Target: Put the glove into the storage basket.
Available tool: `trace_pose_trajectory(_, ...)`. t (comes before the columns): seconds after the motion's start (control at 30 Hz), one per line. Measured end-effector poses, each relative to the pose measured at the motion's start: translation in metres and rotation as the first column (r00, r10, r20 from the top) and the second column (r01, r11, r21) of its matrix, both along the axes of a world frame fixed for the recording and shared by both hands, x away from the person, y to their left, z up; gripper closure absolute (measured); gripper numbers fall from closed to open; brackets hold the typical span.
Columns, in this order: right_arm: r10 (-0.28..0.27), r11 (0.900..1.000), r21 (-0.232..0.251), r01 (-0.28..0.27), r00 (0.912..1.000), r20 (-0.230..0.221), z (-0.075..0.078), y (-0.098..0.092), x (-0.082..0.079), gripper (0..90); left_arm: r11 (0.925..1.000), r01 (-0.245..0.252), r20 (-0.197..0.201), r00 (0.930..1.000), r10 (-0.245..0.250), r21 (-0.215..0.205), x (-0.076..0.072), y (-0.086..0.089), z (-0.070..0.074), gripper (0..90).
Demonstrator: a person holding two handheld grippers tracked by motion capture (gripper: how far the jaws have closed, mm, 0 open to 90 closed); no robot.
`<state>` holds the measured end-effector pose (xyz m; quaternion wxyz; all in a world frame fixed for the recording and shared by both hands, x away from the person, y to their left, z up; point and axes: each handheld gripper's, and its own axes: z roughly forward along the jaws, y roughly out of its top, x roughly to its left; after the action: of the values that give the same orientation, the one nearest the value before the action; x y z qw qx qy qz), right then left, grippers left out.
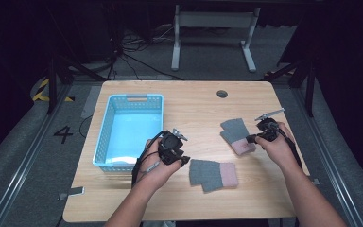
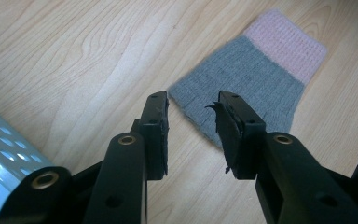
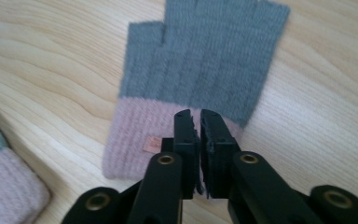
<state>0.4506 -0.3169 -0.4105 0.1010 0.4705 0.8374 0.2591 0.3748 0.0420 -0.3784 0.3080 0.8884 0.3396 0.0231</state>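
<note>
Two fingerless knit gloves, grey with pink cuffs, lie flat on the wooden table. One glove [image 1: 212, 174] [image 2: 247, 79] is near the front edge. My left gripper [image 1: 185, 161] [image 2: 192, 100] hovers at that glove's grey end, open, with bare wood and the glove's edge under the gap. The other glove [image 1: 236, 135] [image 3: 205, 60] lies farther right. My right gripper [image 1: 250, 138] [image 3: 196, 114] sits low over its pink cuff, jaws nearly together with a thin gap and nothing visibly pinched.
A light blue perforated basket [image 1: 105, 132] [image 2: 0, 149] stands empty at the table's left, close beside my left hand. The front glove's cuff [image 3: 4, 186] shows in the right gripper view's lower left corner. A round cable hole [image 1: 222, 93] sits near the far edge.
</note>
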Motion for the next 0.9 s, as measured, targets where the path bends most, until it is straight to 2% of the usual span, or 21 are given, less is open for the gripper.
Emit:
trace_pose_trajectory(0.13,-0.005,1.000,0.017,0.005,1.0000,0.005,0.006,0.006,0.004,79.6,1.0000,0.000,0.001,1.0000,0.000,0.000,0.000,0.001,0.001,64.6)
trace_pose_trajectory(0.2,-0.010,1.000,0.011,0.010,0.9999,0.009,0.008,0.010,0.007,77.2,1.0000,-0.008,0.000,1.0000,0.008,-0.005,-0.001,0.002,0.001,64.4)
trace_pose_trajectory(0.4,-0.027,1.000,-0.002,0.027,0.9994,-0.021,0.010,0.021,0.018,71.3,1.0000,-0.007,0.001,1.0000,0.007,-0.006,-0.001,0.004,0.001,63.9)
trace_pose_trajectory(0.5,-0.037,0.999,-0.027,0.036,0.9984,-0.043,0.008,0.025,0.026,69.1,0.9999,-0.009,0.000,1.0000,0.009,-0.007,-0.002,0.005,0.002,63.8)
trace_pose_trajectory(0.67,-0.062,0.997,-0.040,0.060,0.9953,-0.074,0.002,0.029,0.034,65.1,0.9999,-0.005,0.003,1.0000,0.005,-0.011,-0.002,0.005,0.003,63.7)
trace_pose_trajectory(0.9,-0.092,0.994,-0.071,0.085,0.9913,-0.095,-0.009,0.031,0.038,59.6,0.9999,-0.004,0.002,1.0000,0.004,-0.014,-0.001,0.005,0.003,63.4)
